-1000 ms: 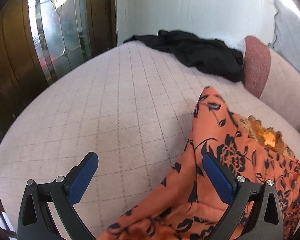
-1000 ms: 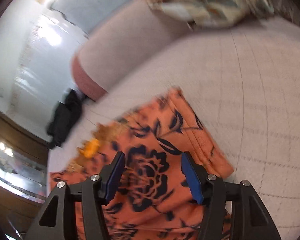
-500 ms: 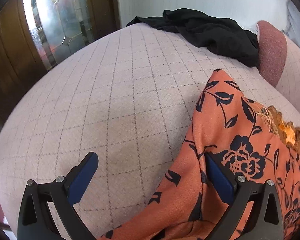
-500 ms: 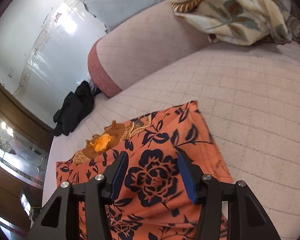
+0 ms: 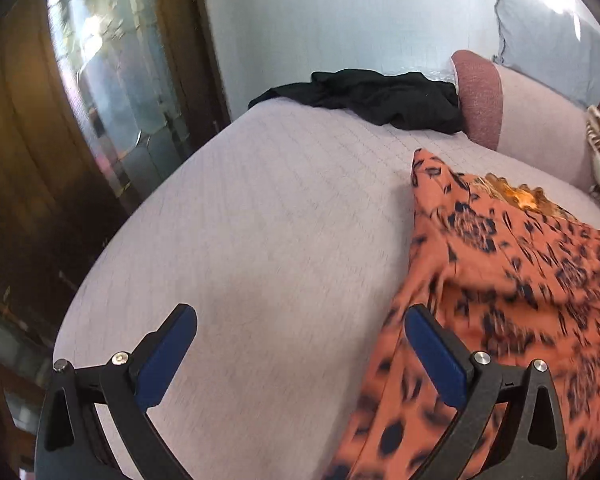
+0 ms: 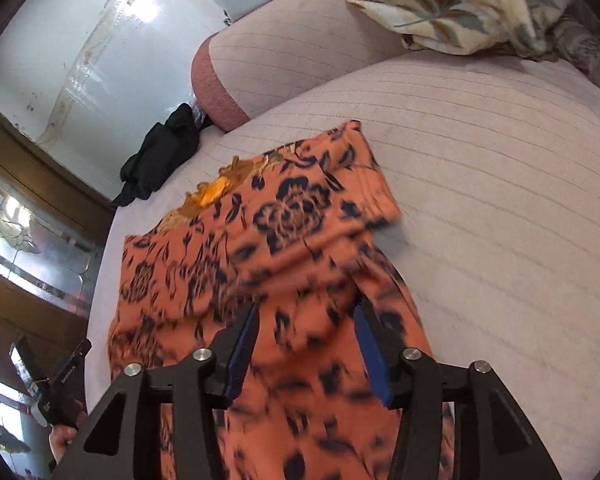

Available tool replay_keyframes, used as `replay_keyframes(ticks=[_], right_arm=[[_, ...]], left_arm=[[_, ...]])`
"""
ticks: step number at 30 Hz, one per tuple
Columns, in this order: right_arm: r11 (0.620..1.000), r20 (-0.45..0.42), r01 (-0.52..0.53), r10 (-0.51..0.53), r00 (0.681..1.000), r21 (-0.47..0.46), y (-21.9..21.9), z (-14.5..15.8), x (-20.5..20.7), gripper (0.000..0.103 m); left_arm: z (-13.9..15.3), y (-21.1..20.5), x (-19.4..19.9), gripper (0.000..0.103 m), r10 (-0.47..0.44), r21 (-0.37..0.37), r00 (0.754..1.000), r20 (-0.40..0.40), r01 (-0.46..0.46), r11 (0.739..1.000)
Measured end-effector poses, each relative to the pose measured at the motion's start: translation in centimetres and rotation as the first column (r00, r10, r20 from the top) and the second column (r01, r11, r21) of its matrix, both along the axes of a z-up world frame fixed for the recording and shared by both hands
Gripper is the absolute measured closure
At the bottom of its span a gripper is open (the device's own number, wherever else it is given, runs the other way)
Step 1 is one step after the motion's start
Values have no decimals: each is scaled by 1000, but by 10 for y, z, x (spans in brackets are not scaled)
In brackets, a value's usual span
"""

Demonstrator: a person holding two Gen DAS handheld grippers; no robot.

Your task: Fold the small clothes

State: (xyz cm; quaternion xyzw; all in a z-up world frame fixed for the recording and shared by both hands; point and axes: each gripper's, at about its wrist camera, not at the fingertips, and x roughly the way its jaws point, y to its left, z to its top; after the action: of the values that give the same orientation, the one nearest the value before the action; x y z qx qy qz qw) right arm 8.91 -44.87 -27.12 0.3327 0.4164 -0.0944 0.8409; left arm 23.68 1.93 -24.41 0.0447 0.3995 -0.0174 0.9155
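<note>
The orange floral garment [image 6: 284,248] is lying on the pale quilted bed [image 5: 260,240], an orange cloth printed with dark navy blossoms and leaves, blurred where it is nearest the cameras. In the right wrist view its near part is running under and between the blue pads of the right gripper [image 6: 306,348], whose fingers are standing apart with the cloth between them; whether they are pinching it I cannot tell. The left gripper [image 5: 300,356] is spreading its fingers wide over the bare bed, its right pad [image 5: 436,356] sitting at the garment's left edge with nothing between the two pads but bedding. From there the garment's long axis is stretching away from the grippers toward the bolster, with a fold of cloth doubling over across its middle and a sleeve-like corner pointing to the far right. At its far end a yellow-gold embroidered patch [image 6: 216,192] is showing. Beyond it, the dusty-pink bolster [image 6: 284,52] is lying across the bed, a black garment [image 5: 372,96] is heaped just beside the bolster's end, and a cream floral blanket [image 6: 460,4] is bunching against the bolster's far right.
</note>
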Motion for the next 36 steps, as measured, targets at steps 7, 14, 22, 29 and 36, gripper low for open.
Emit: replay_keyframes(ticks=[7, 14, 22, 29, 36], right_arm=[[1000, -3, 0, 0, 1000, -25, 17, 14, -95, 42], [999, 33, -30, 30, 999, 9, 39, 11, -135, 41], [998, 59, -68, 67, 996, 4, 58, 14, -151, 41], [997, 77, -73, 73, 994, 3, 67, 20, -161, 41], [1000, 75, -31, 31, 997, 0, 55, 19, -179, 41]], left_arm=[[-18, 45, -83, 0, 3, -29, 994, -111, -6, 1000], [-10, 38, -136, 0, -53, -36, 986, -160, 48, 998], [25, 26, -171, 0, -107, -27, 990, -92, 105, 994], [22, 34, -175, 0, -90, -30, 990, -111, 87, 996], [18, 67, -152, 0, -22, -91, 994, -109, 13, 996]])
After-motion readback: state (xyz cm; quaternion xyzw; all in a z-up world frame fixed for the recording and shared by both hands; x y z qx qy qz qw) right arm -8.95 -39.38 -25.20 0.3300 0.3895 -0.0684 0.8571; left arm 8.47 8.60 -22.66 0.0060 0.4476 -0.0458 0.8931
